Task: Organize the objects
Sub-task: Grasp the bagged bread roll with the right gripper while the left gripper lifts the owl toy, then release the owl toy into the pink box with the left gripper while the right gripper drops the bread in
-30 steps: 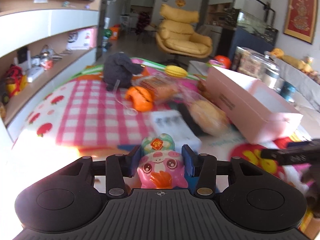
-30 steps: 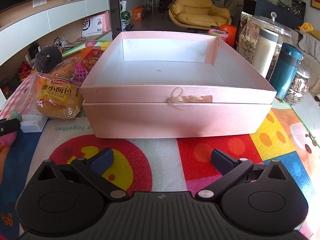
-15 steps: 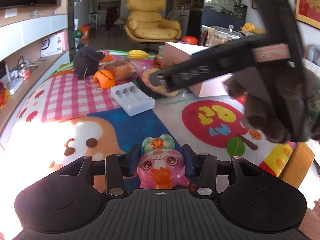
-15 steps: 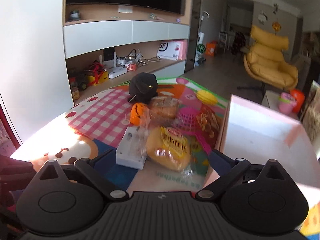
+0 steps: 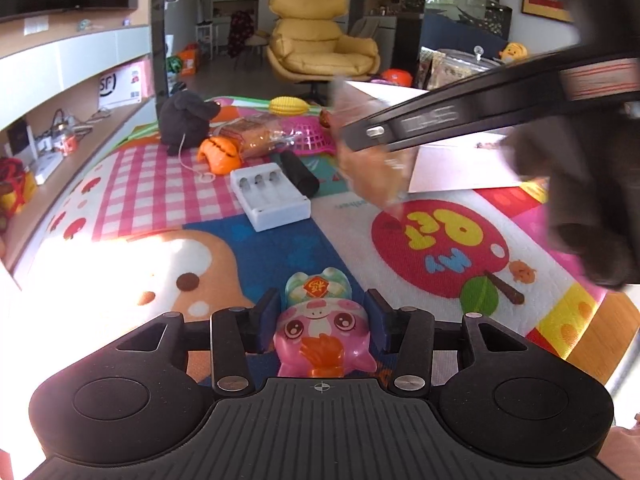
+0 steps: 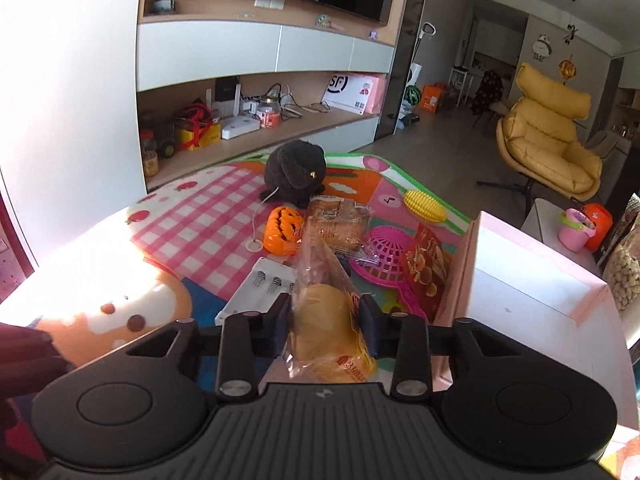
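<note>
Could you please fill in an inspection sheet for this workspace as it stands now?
Surface: colourful play mat, sunlit patch at left.
Job's things: pink box open; bagged bread; pink pig toy.
Clutter: white battery case, orange pumpkin, black plush, yellow corn toy, pink basket.
Grippers: left gripper shut on the pig toy; right gripper shut on the bread.
Cables: wires on the shelf.
Surroundings: yellow armchair.

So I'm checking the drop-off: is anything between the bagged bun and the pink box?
Nothing visible. The right gripper holds the bagged bun just left of the pink box, whose open interior looks bare.
</note>
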`<state>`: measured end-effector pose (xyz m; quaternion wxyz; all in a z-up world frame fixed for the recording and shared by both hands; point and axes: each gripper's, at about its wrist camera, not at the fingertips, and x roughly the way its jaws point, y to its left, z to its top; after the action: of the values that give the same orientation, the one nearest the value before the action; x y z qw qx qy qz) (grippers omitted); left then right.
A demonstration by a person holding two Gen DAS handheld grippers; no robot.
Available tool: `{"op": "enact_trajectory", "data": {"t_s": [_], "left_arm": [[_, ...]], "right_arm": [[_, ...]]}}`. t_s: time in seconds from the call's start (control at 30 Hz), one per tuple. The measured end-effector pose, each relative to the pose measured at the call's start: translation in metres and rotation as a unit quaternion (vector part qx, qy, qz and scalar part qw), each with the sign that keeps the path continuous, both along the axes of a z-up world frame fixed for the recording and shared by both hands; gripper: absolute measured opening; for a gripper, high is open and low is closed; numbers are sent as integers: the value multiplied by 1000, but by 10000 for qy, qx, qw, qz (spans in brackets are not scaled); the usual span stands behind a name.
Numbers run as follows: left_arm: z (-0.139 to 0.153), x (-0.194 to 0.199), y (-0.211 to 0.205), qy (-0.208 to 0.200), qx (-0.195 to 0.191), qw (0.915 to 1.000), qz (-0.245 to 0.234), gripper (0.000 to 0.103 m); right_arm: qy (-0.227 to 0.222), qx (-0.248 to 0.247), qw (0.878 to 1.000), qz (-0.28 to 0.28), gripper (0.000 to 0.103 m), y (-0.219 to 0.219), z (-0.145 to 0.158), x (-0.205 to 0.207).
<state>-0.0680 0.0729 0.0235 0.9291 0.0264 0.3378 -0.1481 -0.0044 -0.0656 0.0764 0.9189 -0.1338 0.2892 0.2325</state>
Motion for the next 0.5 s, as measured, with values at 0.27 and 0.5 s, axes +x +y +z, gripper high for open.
{"op": "enact_trajectory", "data": {"t_s": [0.27,0.5], "left_arm": [[21,-6,-38,83,-157,9987,-481,48],[104,48,-94,-1069,-842,9887,-635,50]], "right_arm": [[-160,217,9992,-301,30,-77,29,-73],[-511,379,9945,-832,30,-140,35,-103]]}}
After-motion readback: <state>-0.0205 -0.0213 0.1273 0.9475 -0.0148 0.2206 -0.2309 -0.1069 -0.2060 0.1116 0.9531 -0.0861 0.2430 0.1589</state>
